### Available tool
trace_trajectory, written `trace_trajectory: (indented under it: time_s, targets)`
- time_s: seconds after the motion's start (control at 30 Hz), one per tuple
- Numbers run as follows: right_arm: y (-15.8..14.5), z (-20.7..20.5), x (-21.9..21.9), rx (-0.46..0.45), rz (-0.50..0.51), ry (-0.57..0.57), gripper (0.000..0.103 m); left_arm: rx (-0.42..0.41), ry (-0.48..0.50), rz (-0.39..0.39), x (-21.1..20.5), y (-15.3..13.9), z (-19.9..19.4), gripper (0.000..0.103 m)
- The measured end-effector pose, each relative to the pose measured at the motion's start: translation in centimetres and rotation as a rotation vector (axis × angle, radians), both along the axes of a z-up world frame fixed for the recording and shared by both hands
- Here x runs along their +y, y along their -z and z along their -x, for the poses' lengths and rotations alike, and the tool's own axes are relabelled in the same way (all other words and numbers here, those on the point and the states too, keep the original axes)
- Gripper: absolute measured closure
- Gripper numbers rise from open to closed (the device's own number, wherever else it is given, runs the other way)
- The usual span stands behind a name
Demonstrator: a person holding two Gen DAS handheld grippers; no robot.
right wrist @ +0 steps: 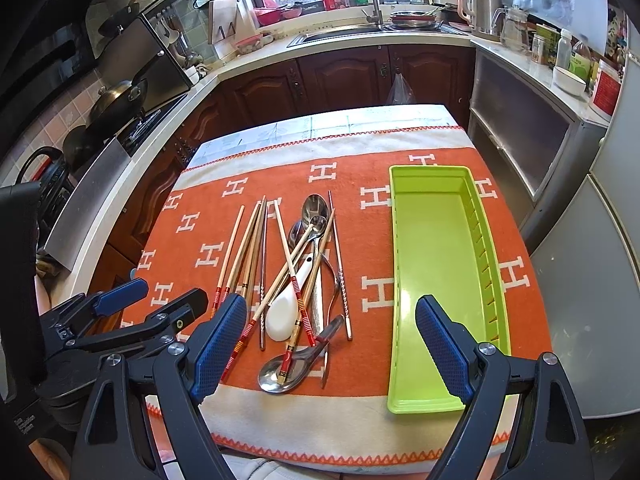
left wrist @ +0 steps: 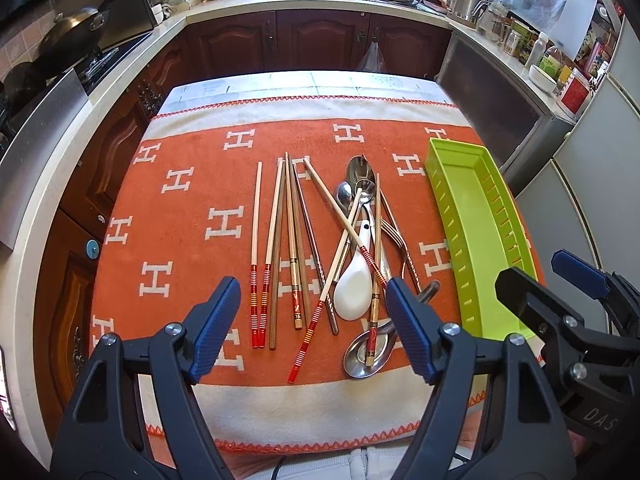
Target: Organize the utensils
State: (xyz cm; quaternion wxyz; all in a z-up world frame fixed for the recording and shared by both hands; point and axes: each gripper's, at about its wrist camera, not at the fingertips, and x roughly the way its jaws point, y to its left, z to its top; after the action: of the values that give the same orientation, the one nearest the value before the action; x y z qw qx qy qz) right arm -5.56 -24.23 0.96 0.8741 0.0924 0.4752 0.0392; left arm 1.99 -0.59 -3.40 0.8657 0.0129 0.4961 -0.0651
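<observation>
A heap of utensils lies on the orange cloth [left wrist: 188, 216]: several wooden chopsticks [left wrist: 276, 248], a white ceramic spoon [left wrist: 354, 288], steel spoons [left wrist: 360, 172], a steel ladle spoon [left wrist: 364, 354] and a fork [left wrist: 394, 232]. An empty green tray [left wrist: 476, 240] lies to their right. My left gripper [left wrist: 312, 332] is open and empty, above the near ends of the utensils. My right gripper [right wrist: 332, 344] is open and empty, spanning from the utensil heap [right wrist: 304, 276] to the green tray [right wrist: 436, 280]. The white spoon [right wrist: 282, 312] shows between its fingers.
The cloth covers a small table [right wrist: 360, 120] with its near edge below the grippers. Dark wooden cabinets [left wrist: 320, 40] and a counter with a sink [right wrist: 340, 34] stand behind. A stove with a wok [right wrist: 116, 100] is on the left, a fridge [right wrist: 600, 260] on the right.
</observation>
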Motion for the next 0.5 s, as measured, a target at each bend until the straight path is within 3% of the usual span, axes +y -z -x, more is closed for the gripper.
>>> trace_trajectory:
  time_s: [0.27,0.5]
  targets:
    - [0.1,0.0,0.3,0.001,0.002,-0.002,0.015,-0.007,0.006,0.021,0.4,0.1,-0.1,0.030]
    - [-0.2,-0.2,0.8,-0.001,-0.008,-0.027,0.015,-0.061,0.004,0.020,1.3,-0.8,-0.4,0.030]
